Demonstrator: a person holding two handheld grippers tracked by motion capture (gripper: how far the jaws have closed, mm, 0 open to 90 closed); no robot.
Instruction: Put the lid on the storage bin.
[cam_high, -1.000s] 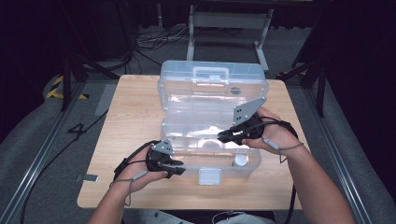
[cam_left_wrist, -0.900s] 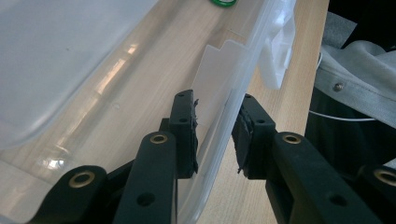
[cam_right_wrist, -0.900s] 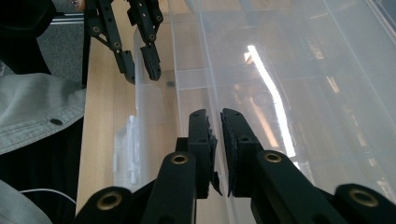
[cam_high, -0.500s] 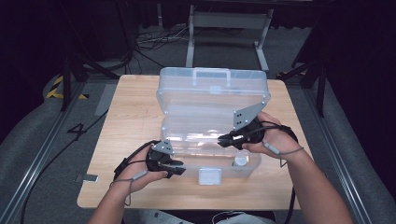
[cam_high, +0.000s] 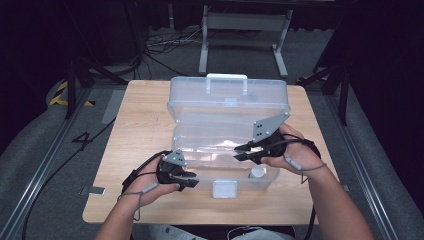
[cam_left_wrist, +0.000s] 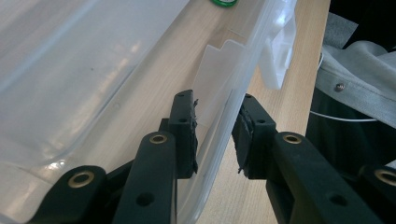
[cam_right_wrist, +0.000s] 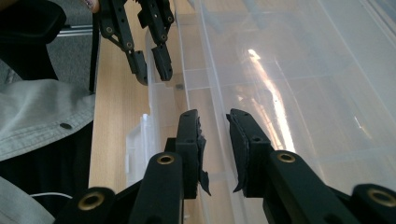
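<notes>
While the clear plastic box (cam_high: 227, 125) sits in the middle of the wooden table (cam_high: 135, 130) with its lid (cam_high: 230, 97) swung up and back, both grippers work at its near edge. Its white latch (cam_high: 224, 189) hangs at the middle of the front wall, on the side facing the person.

At the box's front left corner, the left gripper (cam_high: 192, 181) straddles the front wall: in the left gripper view (cam_left_wrist: 215, 135) one jaw stands inside the box and the other outside, with the thin clear wall running between them. The jaws are set fairly narrow, yet a sliver of gap shows on each side of the wall, so the pads do not press on it.

Over the box's right half, the right gripper (cam_high: 240, 152) reaches in from the right, its tips above the open inside. A small white cap (cam_high: 257, 173) lies on the box floor just below it. In the right gripper view (cam_right_wrist: 215, 128) the jaws have just been opening and stand a little apart, with nothing between them but the clear floor beyond.
</notes>
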